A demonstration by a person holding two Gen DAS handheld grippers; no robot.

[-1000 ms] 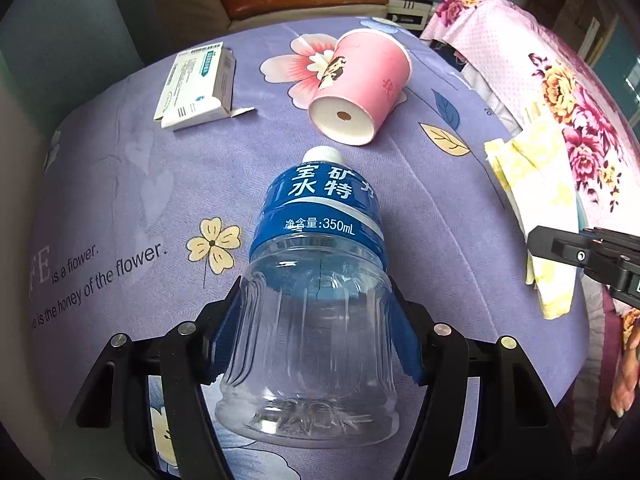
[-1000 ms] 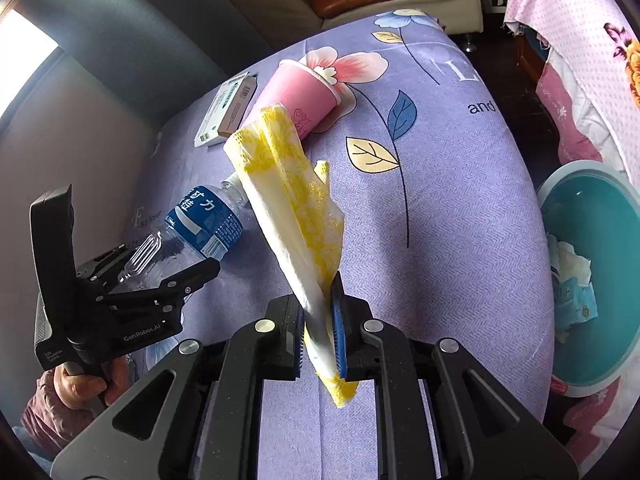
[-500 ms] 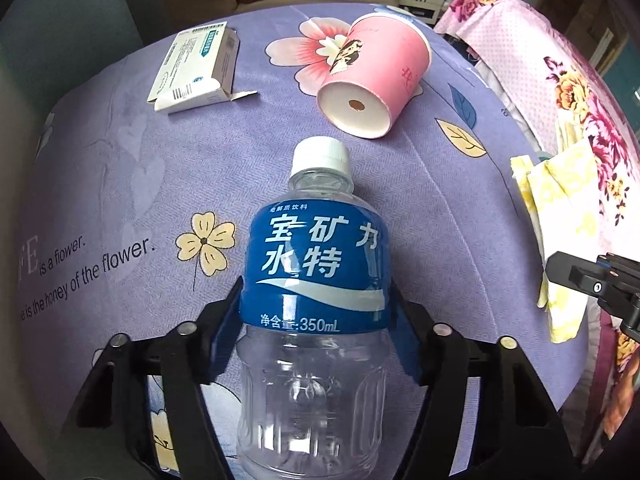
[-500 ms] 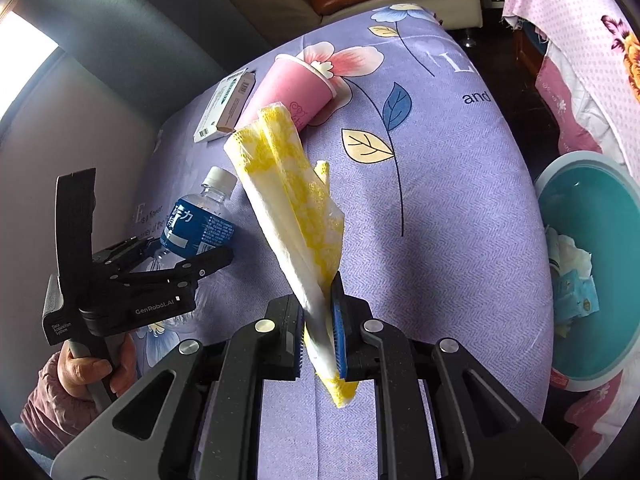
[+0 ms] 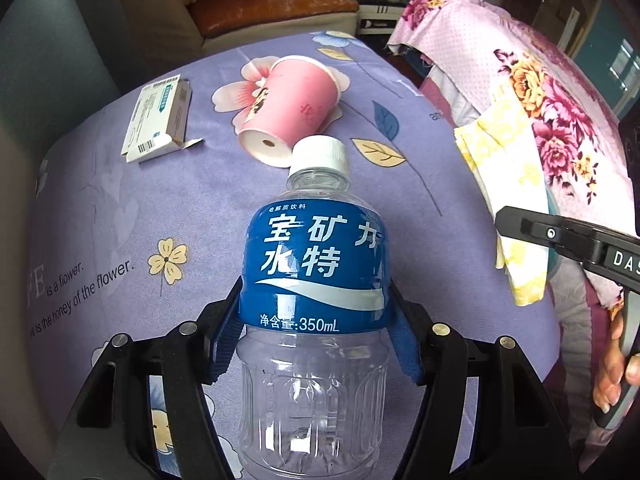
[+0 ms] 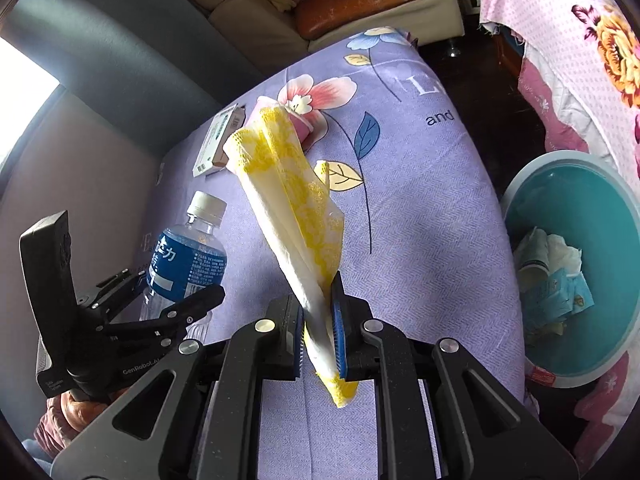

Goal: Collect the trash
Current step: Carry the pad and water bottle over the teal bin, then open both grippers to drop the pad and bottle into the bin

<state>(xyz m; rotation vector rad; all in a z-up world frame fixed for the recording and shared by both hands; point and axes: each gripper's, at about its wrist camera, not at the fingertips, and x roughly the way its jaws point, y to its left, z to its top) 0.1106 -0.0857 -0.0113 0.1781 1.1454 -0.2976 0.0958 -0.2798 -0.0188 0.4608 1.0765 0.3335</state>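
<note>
Left wrist view: the left hand-held gripper [image 5: 314, 332] clamps a clear plastic bottle [image 5: 316, 300] at the lower edge of its blue label, blue pads pressing on both sides; the white cap points away from the camera. The bottle is held above the worktop [image 5: 100, 208], which is covered in a purple flowered cloth. Beyond the cap a pink paper cup [image 5: 290, 114] lies on its side with its base toward the camera, and a small white carton [image 5: 158, 124] with an open flap lies to the left of it, apart from the cup. At the right edge the right hand-held gripper [image 5: 504, 220] carries a yellow-and-white napkin [image 5: 506, 184], and a hand [image 5: 614, 368] grips its handle.

Right wrist view: the right hand-held gripper [image 6: 318, 342] is closed narrowly on the napkin [image 6: 296, 208], which stands up from the pads with 1 corner hanging below them. To the left, the left hand-held gripper [image 6: 176, 308] holds the bottle [image 6: 186, 256] over the cloth. The cup [image 6: 298, 122] is mostly hidden behind the napkin, with the carton [image 6: 220, 140] beside it. On the floor to the right stands a teal bin [image 6: 516, 196] with crumpled paper and wrappers [image 6: 552, 272] inside
</note>
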